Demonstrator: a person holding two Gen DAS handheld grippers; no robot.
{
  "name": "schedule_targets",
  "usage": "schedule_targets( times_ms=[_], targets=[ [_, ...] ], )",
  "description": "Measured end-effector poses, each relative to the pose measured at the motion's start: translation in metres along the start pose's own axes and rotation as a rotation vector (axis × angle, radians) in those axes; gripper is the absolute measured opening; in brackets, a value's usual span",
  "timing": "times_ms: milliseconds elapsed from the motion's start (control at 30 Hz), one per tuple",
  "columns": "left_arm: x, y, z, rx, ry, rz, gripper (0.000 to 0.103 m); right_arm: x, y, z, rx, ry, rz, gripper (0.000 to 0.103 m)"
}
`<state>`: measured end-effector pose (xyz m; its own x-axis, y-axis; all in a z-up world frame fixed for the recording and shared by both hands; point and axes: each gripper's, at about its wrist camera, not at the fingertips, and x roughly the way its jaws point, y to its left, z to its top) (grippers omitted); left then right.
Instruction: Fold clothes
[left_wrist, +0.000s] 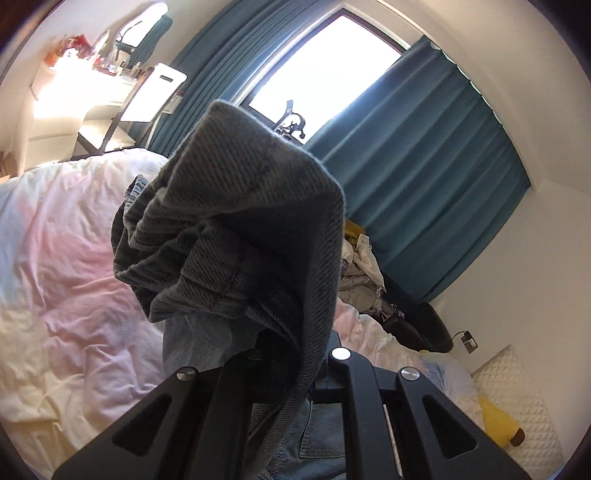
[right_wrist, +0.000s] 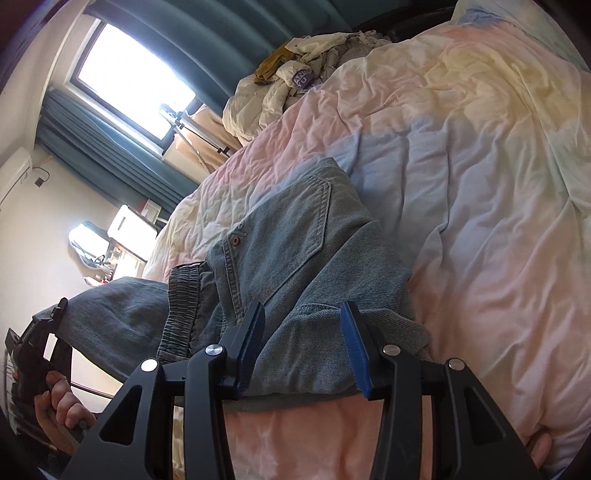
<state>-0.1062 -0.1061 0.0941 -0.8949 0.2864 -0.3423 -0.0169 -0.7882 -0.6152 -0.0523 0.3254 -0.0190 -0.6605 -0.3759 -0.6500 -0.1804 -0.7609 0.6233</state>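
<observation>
In the left wrist view, the fingertips of the black left gripper (left_wrist: 291, 343) are hidden by the one bunched grey-blue denim garment (left_wrist: 236, 236) clamped in its closed jaws and lifted over the pastel crumpled duvet (left_wrist: 66, 258); two teal curtains (left_wrist: 424, 162) are counted. In the right wrist view, the right gripper (right_wrist: 303, 350) is held half open, its two blue pads (right_wrist: 354, 347) astride the denim lying on the duvet, contact being unclear; one hand (right_wrist: 61, 406), partly cut off, is seen.

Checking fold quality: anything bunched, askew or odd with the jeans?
Yes. The faded blue denim jeans are bunched in a wad at the left tool, lifted off the pastel quilt, not flat.
</observation>
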Motion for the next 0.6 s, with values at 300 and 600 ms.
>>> schedule_targets(
  times_ms=[300,600],
  targets=[
    [0.03,-0.07,-0.049,0.169,0.076,-0.032,0.006,-0.04,-0.02,0.025,0.059,-0.091,0.05,0.043],
    [0.066,-0.093,-0.135,0.302,0.183,-0.042,0.006,-0.061,-0.055,0.054,0.038,-0.093,0.019,0.051]
  ],
)
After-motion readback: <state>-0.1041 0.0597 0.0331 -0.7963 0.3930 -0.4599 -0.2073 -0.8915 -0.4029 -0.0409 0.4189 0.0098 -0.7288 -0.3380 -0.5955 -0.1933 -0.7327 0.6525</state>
